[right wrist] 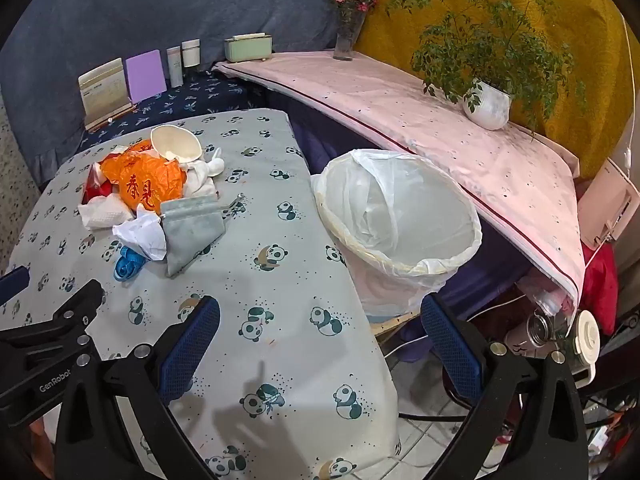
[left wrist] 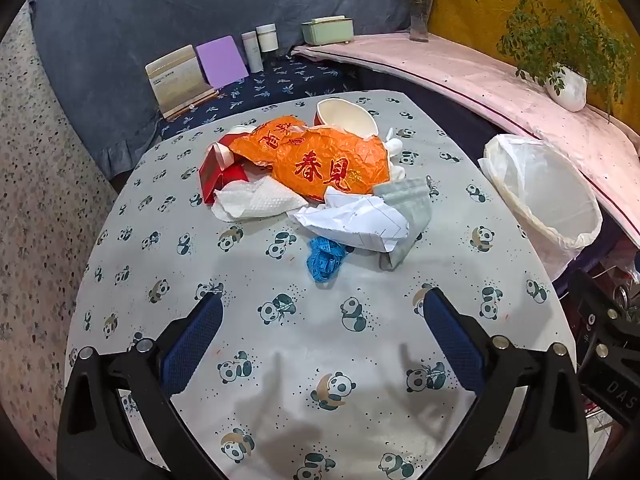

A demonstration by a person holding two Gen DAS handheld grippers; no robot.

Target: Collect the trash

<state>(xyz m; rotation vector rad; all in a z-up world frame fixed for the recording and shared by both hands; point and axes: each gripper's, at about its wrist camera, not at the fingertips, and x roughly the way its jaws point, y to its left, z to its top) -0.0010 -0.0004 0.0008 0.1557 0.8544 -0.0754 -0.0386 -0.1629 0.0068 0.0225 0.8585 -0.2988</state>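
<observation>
A heap of trash lies mid-table: an orange wrapper [left wrist: 324,156] [right wrist: 146,182] with red characters, a white paper towel [left wrist: 256,200], crumpled white paper [left wrist: 356,218] [right wrist: 142,232], a grey pouch [left wrist: 408,216] [right wrist: 192,228], blue tape [left wrist: 325,260] [right wrist: 127,266], a red box [left wrist: 218,174] and a cream bowl [left wrist: 346,117] [right wrist: 176,142]. A bin with a white liner [left wrist: 544,196] [right wrist: 396,220] stands off the table's right edge. My left gripper [left wrist: 322,304] hangs open above the near table, short of the heap. My right gripper [right wrist: 320,308] is open over the table's right edge.
The table [left wrist: 280,360] [right wrist: 280,260] wears a panda-print cloth. Behind it stand books [left wrist: 180,78], bottles [left wrist: 260,46] and a green box [left wrist: 328,30]. A pink-covered ledge [right wrist: 420,120] carries a flower vase [right wrist: 348,40] and a potted plant [right wrist: 486,106]. Clutter lies on the floor at right.
</observation>
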